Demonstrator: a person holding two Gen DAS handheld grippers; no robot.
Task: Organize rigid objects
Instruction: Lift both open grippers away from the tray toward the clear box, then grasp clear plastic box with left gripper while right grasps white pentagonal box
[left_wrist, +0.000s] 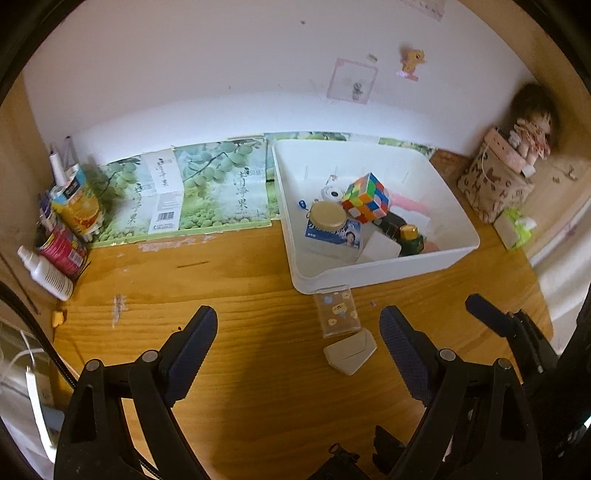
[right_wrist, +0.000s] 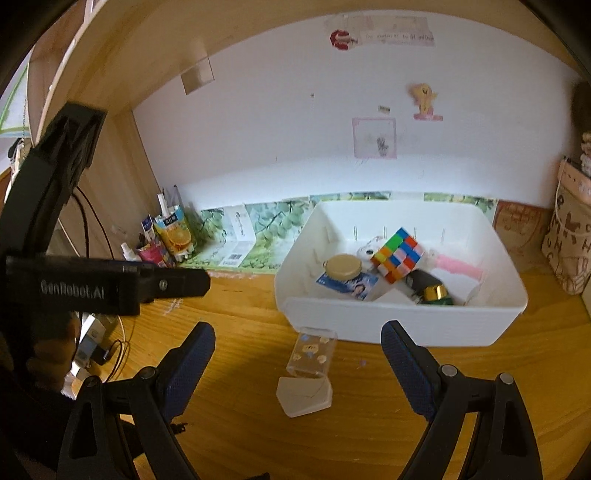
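A white bin (left_wrist: 384, 271) (right_wrist: 399, 325) stands on the wooden desk. It holds a colourful puzzle cube (left_wrist: 365, 198) (right_wrist: 397, 254), a gold-lidded jar (left_wrist: 328, 216) (right_wrist: 344, 267), a dark green bottle with a gold cap (left_wrist: 410, 240) (right_wrist: 430, 290) and other small items. In front of the bin lie a clear plastic case (left_wrist: 337, 313) (right_wrist: 313, 356) and a small white box (left_wrist: 350, 350) (right_wrist: 304, 395). My left gripper (left_wrist: 299, 332) is open and empty, above the desk just left of them. My right gripper (right_wrist: 298, 350) is open and empty, with both items between its fingers.
Printed green cardboard (left_wrist: 192, 192) lies flat at the back of the desk. Bottles, a juice carton and cans (left_wrist: 70, 218) (right_wrist: 162, 240) crowd the back left corner. A patterned bag with a doll (left_wrist: 498, 177) stands at the right. The other gripper's body (right_wrist: 74, 284) shows at the left.
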